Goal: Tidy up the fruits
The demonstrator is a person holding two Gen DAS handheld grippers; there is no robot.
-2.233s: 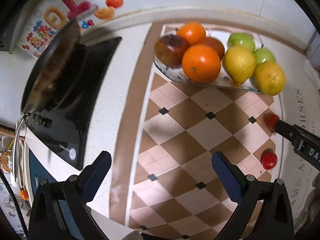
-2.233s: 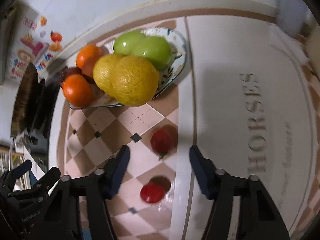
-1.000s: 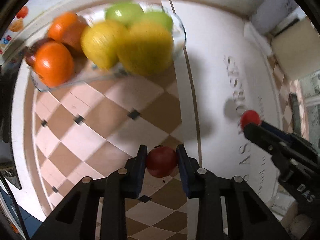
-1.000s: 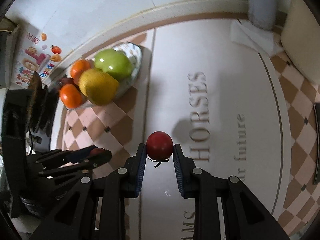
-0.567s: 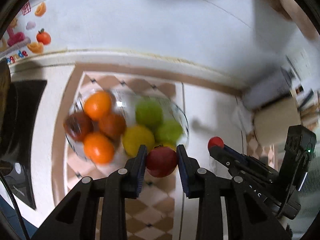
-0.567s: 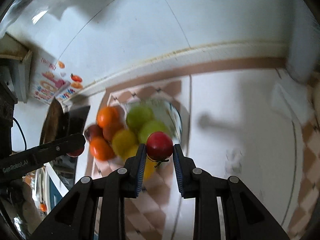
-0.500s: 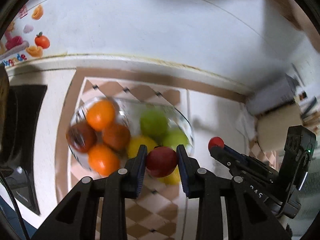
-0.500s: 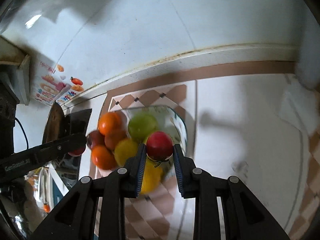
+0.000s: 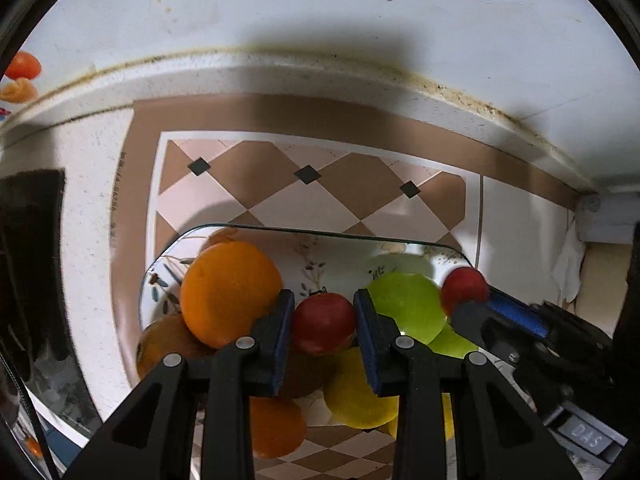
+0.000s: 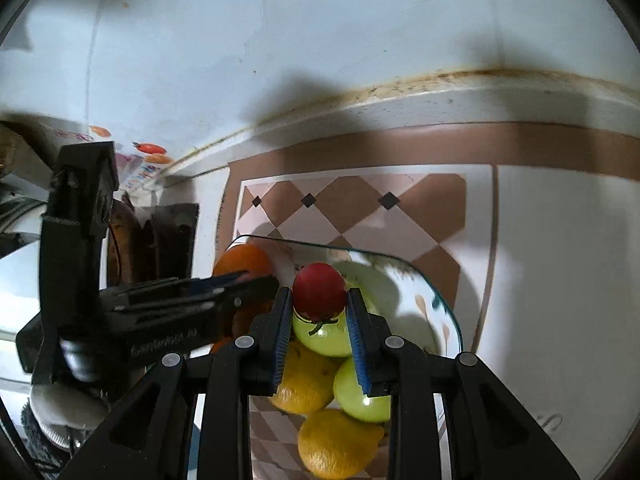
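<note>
A glass fruit dish [image 9: 304, 233] holds oranges [image 9: 230, 287], green apples [image 9: 406, 306] and yellow lemons [image 9: 356, 394]. My left gripper [image 9: 323, 322] is shut on a small red tomato [image 9: 323, 323] and holds it above the fruit pile. My right gripper [image 10: 319, 308] is shut on a second red tomato [image 10: 319, 291] above the green apples [image 10: 326, 334] in the dish [image 10: 440, 294]. In the left wrist view the right gripper [image 9: 466, 300] comes in from the right with its tomato [image 9: 464, 288]. In the right wrist view the left gripper's black body [image 10: 160, 312] lies at the left.
The dish stands on a checkered brown and pink mat [image 9: 304, 188] on the white counter, near the back wall [image 9: 320, 20]. A black cooktop [image 9: 30, 240] lies to the left. A white paper [image 9: 568, 264] lies at the far right.
Both grippers have come down and closer to the dish, each still holding its tomato. The fruit pile now sits right under the fingers.
</note>
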